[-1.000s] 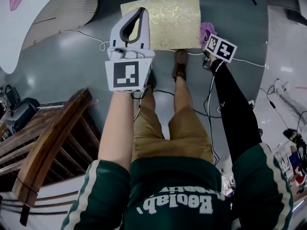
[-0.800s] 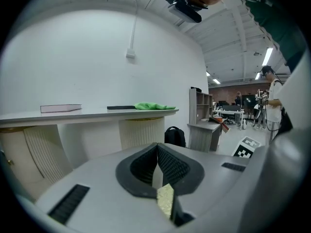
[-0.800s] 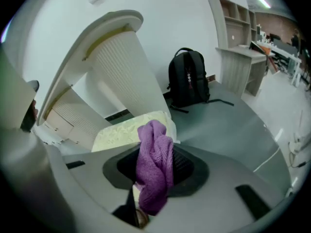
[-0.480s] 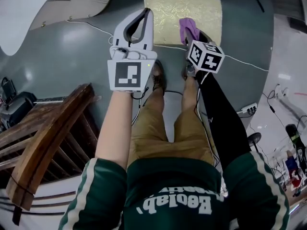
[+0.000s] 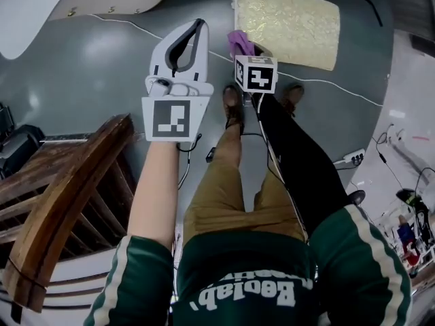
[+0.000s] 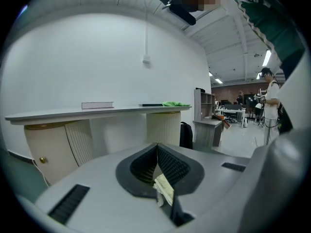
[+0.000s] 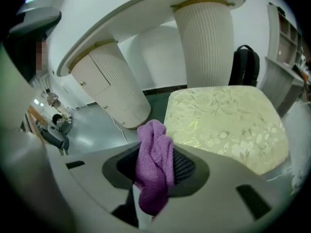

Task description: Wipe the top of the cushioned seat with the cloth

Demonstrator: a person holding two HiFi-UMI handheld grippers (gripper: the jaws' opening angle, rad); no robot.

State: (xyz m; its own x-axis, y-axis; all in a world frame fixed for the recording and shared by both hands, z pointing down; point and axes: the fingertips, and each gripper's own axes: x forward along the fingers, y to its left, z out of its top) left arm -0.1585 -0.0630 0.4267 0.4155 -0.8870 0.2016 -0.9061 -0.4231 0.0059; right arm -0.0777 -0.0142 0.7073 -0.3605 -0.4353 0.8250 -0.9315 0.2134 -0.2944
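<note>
Right gripper (image 7: 156, 166) pinching purple cloth (image 7: 154, 178); wad bunched, tail hanging at jaw roots. Gold brocade cushioned seat (image 7: 228, 125) at 1 o'clock of it. Cloth not touching fabric, just off seat's near-left corner, over floor. Left gripper (image 6: 156, 149) pressed together, nothing of task in it, raised at 9 o'clock of right.

Risks, judged:
- narrow wad wipes only thin stripe
- drag on textured brocade could pull cloth out of grip
- hard jaw tips could scrape seat if pressed low
- white cable (image 5: 319, 83) along seat's near edge, by feet, could snag

Near-left corner of seat (image 5: 292, 22) hidden behind cloth (image 5: 239, 43); cloth's lower end out of sight btw R gripper (image 7: 158, 154) jaws.
</note>
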